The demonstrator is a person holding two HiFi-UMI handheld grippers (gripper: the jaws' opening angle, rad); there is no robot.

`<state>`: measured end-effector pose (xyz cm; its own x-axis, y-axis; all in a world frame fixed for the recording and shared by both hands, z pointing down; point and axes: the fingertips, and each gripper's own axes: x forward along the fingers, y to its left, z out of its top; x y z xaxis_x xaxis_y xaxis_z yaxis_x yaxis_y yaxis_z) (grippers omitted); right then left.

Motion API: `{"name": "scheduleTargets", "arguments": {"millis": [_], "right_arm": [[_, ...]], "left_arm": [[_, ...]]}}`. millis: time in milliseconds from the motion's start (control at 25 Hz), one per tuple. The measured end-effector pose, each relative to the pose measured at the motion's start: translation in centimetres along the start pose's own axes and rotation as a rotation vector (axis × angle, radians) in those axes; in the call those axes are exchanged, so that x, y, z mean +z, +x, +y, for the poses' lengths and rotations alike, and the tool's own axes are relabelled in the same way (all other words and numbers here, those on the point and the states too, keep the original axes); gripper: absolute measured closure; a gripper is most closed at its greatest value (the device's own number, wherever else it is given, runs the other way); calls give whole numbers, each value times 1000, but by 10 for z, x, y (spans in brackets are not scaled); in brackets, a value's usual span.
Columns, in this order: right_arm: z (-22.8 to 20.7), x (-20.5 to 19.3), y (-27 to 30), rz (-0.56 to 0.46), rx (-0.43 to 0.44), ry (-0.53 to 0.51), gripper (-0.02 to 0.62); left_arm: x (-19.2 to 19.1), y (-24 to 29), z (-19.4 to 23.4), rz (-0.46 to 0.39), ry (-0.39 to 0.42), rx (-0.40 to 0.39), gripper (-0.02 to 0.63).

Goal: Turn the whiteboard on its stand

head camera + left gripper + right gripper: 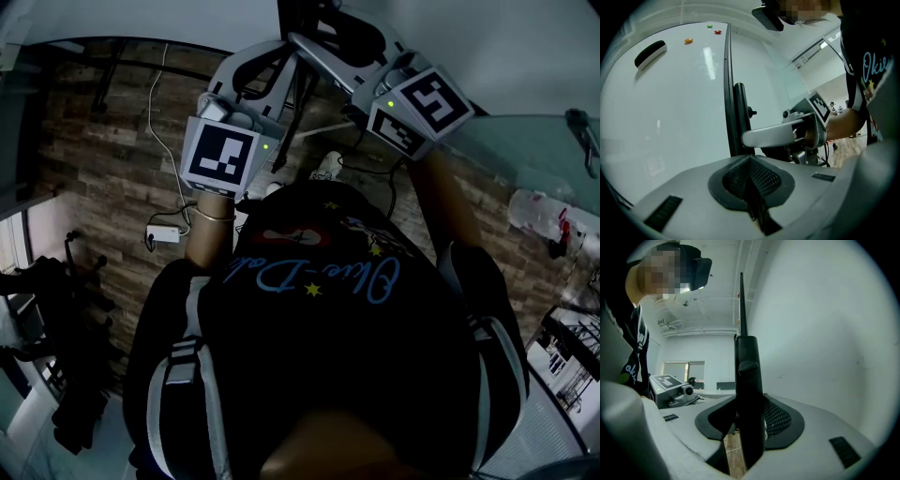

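The left hand-held gripper (751, 171) was closed, apparently on the dark side edge of the whiteboard (670, 117). The board stood on its stand with an eraser (649, 52) stuck near its far edge. The right hand-held gripper (749, 416) was clamped on the black side bar (747, 366) at that same edge, just beyond the left one. To turn the board well, both grips needed to be firm and swing as one, slowly, so the thin edge would not slip from the pads nor the eraser shake loose.
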<state>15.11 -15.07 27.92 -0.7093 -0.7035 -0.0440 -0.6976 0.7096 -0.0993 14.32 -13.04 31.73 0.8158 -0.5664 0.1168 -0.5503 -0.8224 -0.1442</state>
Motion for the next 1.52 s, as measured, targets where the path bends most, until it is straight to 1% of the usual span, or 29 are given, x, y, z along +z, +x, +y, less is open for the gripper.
{"name": "scheduleTargets", "arguments": {"millis": [240, 560, 800, 960, 1520], "right_arm": [[6, 0, -1, 1, 6, 1, 407], [8, 0, -1, 9, -4, 1, 407], [14, -1, 0, 5, 2, 6, 407], [20, -2, 1, 5, 10, 3, 407], [27, -3, 2, 13, 10, 10, 407]], "left_arm": [[-1, -6, -2, 10, -13, 4, 603], [1, -8, -2, 9, 9, 21, 603], [-1, -14, -2, 15, -3, 24, 603], [-2, -20, -1, 4, -5, 31, 602], [-2, -27, -2, 13, -1, 48, 603]]}}
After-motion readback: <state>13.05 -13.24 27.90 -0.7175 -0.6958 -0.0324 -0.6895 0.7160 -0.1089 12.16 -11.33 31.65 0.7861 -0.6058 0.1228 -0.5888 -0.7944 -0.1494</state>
